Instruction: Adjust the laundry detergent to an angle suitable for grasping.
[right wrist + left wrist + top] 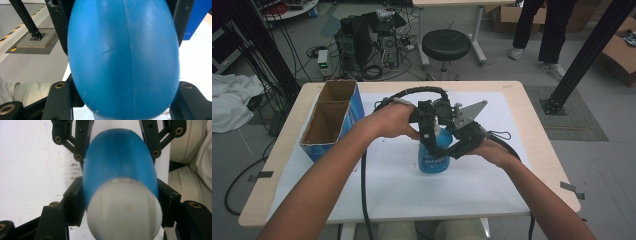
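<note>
Grey floor (602,165), black stool (445,45), perhaps computers (367,42)

both hand-held grippers clamp the blue bottle (433,156).

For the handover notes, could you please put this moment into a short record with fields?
Setting: white-topped table seen from the high view
Object in hand: blue bottle with a white cap, standing upright on the table
Left gripper: jaws shut on the bottle's top by the cap, from above
Right gripper: jaws shut on the blue body, from the side
Nearby: open cardboard box with blue sides and two compartments, left of the bottle and apart from it
Box contents: nothing visible inside
</note>
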Demonstrator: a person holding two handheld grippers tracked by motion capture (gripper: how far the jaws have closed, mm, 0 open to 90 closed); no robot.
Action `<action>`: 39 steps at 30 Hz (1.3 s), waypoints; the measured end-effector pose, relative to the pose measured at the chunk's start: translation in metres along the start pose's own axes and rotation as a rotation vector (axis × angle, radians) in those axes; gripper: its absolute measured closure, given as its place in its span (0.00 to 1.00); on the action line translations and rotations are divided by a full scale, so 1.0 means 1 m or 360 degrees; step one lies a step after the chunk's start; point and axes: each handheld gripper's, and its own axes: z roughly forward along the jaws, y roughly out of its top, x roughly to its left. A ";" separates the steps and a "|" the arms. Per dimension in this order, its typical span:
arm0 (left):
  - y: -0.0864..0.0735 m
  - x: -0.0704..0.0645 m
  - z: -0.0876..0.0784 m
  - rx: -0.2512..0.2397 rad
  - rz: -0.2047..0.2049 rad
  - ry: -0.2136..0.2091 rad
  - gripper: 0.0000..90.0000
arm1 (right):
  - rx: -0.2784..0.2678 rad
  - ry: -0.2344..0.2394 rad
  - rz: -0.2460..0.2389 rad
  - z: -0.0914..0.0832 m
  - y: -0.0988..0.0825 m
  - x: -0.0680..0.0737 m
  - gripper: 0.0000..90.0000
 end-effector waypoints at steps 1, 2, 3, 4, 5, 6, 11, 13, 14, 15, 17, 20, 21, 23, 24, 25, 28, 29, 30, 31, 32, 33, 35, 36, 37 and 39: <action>0.000 0.000 0.000 0.0000 0.0000 0.0000 0.42 | 0.0000 0.0000 0.0000 0.000 0.000 0.000 0.47; 0.000 0.000 0.000 0.0004 -0.0003 0.0000 0.42 | 0.0000 -0.0003 -0.0001 0.000 0.000 0.000 0.47; 0.000 0.000 -0.001 0.0006 -0.0003 0.0004 0.42 | 0.0001 -0.0003 0.0000 0.000 0.000 0.000 0.47; 0.000 0.000 -0.001 0.0009 -0.0001 0.0006 0.42 | 0.0006 0.0002 0.0003 -0.001 0.000 0.000 0.46; -0.001 0.000 -0.001 0.0018 -0.0003 0.0003 0.42 | 0.0001 0.0011 -0.0006 -0.001 0.000 0.000 0.42; -0.001 0.000 0.000 0.0023 -0.0008 0.0004 0.42 | -0.0009 0.0016 0.0001 -0.001 0.000 0.000 0.38; -0.006 0.001 -0.002 0.0023 -0.0039 0.0006 0.42 | 0.0023 -0.0028 0.0025 -0.010 -0.003 0.000 0.27; -0.009 0.002 -0.003 0.0026 -0.0052 0.0010 0.42 | 0.0050 -0.0042 0.0041 -0.014 -0.006 -0.001 0.24; -0.010 0.003 -0.003 0.0026 -0.0054 0.0015 0.42 | 0.0062 -0.0048 0.0053 -0.016 -0.007 -0.001 0.22; -0.012 0.004 -0.004 0.0029 -0.0064 0.0017 0.42 | 0.0074 -0.0052 0.0068 -0.018 -0.009 -0.001 0.22; -0.016 0.005 -0.007 0.0025 -0.0082 0.0023 0.42 | 0.0113 -0.0071 0.0090 -0.021 -0.013 -0.002 0.20; -0.021 0.007 -0.012 0.0021 -0.0124 0.0039 0.42 | 0.0168 -0.0112 0.0140 -0.027 -0.021 -0.004 0.18; -0.022 0.008 -0.014 0.0017 -0.0145 0.0047 0.42 | 0.0180 -0.0123 0.0157 -0.030 -0.023 -0.005 0.18; -0.025 0.010 -0.019 0.0025 -0.0197 0.0060 0.42 | 0.0208 -0.0144 0.0175 -0.036 -0.026 -0.005 0.18; -0.026 0.011 -0.021 0.0028 -0.0217 0.0070 0.42 | 0.0224 -0.0161 0.0180 -0.039 -0.027 -0.005 0.18; -0.028 0.013 -0.023 0.0032 -0.0246 0.0078 0.42 | 0.0239 -0.0169 0.0188 -0.042 -0.028 -0.005 0.18; -0.032 0.017 -0.030 0.0047 -0.0331 0.0118 0.42 | 0.0287 -0.0207 0.0208 -0.054 -0.029 -0.006 0.18; -0.032 0.017 -0.030 0.0047 -0.0331 0.0118 0.42 | 0.0302 -0.0223 0.0212 -0.058 -0.029 -0.007 0.17; -0.034 0.018 -0.032 0.0049 -0.0364 0.0133 0.42 | 0.0320 -0.0238 0.0217 -0.062 -0.030 -0.008 0.17; -0.035 0.019 -0.034 0.0044 -0.0407 0.0150 0.42 | 0.0320 -0.0238 0.0217 -0.062 -0.030 -0.008 0.17; -0.037 0.021 -0.036 0.0050 -0.0447 0.0166 0.42 | 0.0336 -0.0249 0.0233 -0.066 -0.030 -0.008 0.17; -0.041 0.024 -0.041 0.0048 -0.0524 0.0189 0.42 | 0.0384 -0.0281 0.0243 -0.075 -0.031 -0.010 0.17; -0.045 0.028 -0.047 0.0026 -0.0612 0.0210 0.42 | 0.0425 -0.0294 0.0244 -0.081 -0.030 -0.010 0.17; -0.045 0.028 -0.047 0.0026 -0.0612 0.0210 0.42 | 0.0449 -0.0304 0.0246 -0.083 -0.029 -0.010 0.17; -0.047 0.029 -0.050 0.0019 -0.0651 0.0217 0.42 | 0.0449 -0.0304 0.0246 -0.083 -0.029 -0.010 0.17; -0.050 0.035 -0.059 0.0014 -0.0766 0.0240 0.42 | 0.0541 -0.0335 0.0239 -0.092 -0.028 -0.010 0.17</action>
